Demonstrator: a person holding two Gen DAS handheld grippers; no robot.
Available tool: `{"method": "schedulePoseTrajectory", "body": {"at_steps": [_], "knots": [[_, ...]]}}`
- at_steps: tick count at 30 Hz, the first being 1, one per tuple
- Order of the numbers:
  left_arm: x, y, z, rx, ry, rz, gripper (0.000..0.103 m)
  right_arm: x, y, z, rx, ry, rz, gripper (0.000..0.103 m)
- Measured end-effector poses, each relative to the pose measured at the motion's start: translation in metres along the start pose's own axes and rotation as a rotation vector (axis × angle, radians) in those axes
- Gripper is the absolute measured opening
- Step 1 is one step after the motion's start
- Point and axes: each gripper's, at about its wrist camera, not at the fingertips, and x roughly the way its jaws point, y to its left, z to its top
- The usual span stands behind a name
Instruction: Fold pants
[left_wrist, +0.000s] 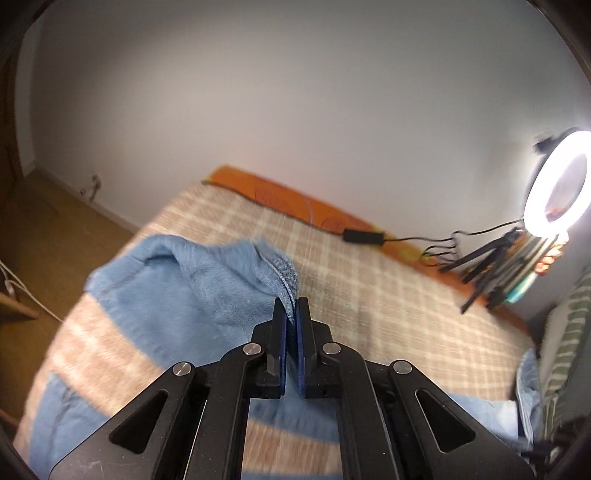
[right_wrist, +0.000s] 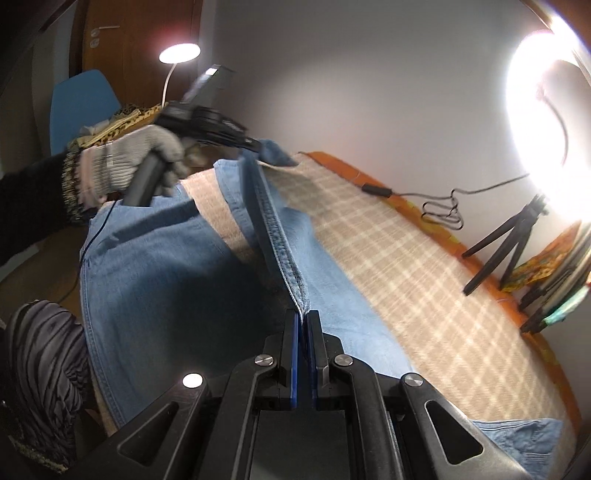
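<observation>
From the left wrist view, the left tool (left_wrist: 291, 306) has its two blue-padded jaws clamped together on a stitched edge of the pants (left_wrist: 192, 291), light blue denim that bunches up directly ahead of the tips and spills away to the left and back under the tool across the bed (left_wrist: 388, 280). To the right of the tool the checked blanket lies bare as far as the orange border (left_wrist: 295, 199) by the wall, where a black cable box (left_wrist: 364, 235) and the ring light (left_wrist: 557, 192) on its tripod stand; that, I judge, is the open room for carrying the cloth over. From the right wrist view, the right tool (right_wrist: 303, 317) is likewise pinched shut on the same hemmed edge (right_wrist: 280, 240), which runs taut and nearly straight away from its tips to the left tool (right_wrist: 255, 144), held in a gloved hand (right_wrist: 136, 162) at the far end. So the long axis of the gripped edge lies between the two tools, each at one end of it. The rest of the pants spreads flat below and to the left, reaching the near edge of the bed, with the bare blanket to the right; the tripod (right_wrist: 509, 236) stands well apart on that side.
</observation>
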Motion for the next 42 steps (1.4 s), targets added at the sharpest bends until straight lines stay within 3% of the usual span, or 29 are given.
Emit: {"method": "schedulePoseTrajectory", "body": {"at_steps": [8, 12, 19, 22, 27, 29, 31, 33, 35, 38, 42], "knots": [[-0.087, 0.019, -0.049, -0.056, -0.083, -0.098, 0.003, -0.043, 0.033, -0.008, -0.018, 0.011, 0.007, 0.002], [-0.110, 0.025, -0.081, -0.059, -0.089, -0.098, 0.003, -0.058, 0.061, -0.029, -0.020, 0.044, 0.039, 0.002], [-0.120, 0.060, -0.152, -0.126, 0.015, -0.070, 0.003, -0.039, 0.094, -0.075, 0.001, 0.138, 0.092, 0.002], [-0.124, 0.076, -0.167, -0.163, 0.041, -0.060, 0.011, -0.023, 0.098, -0.087, 0.015, 0.181, 0.106, 0.002], [-0.149, 0.083, -0.162, -0.130, 0.001, 0.039, 0.016, -0.015, 0.093, -0.092, 0.063, 0.187, 0.110, 0.002], [-0.155, 0.082, -0.155, -0.113, -0.011, 0.068, 0.039, -0.014, 0.094, -0.095, 0.084, 0.185, 0.110, 0.003], [-0.155, 0.075, -0.145, -0.055, -0.006, 0.087, 0.046, -0.012, 0.094, -0.101, 0.103, 0.187, 0.115, 0.004], [-0.149, 0.065, -0.136, 0.008, -0.010, 0.108, 0.046, -0.014, 0.095, -0.104, 0.123, 0.179, 0.118, 0.006], [-0.130, 0.052, -0.126, 0.060, 0.034, 0.113, 0.059, -0.016, 0.092, -0.104, 0.160, 0.165, 0.128, 0.011], [-0.099, 0.038, -0.122, 0.132, 0.097, 0.132, 0.060, -0.025, 0.085, -0.107, 0.215, 0.133, 0.127, 0.018], [-0.054, 0.028, -0.121, 0.226, 0.176, 0.222, 0.060, -0.050, 0.065, -0.115, 0.319, 0.079, 0.083, 0.033]]}}
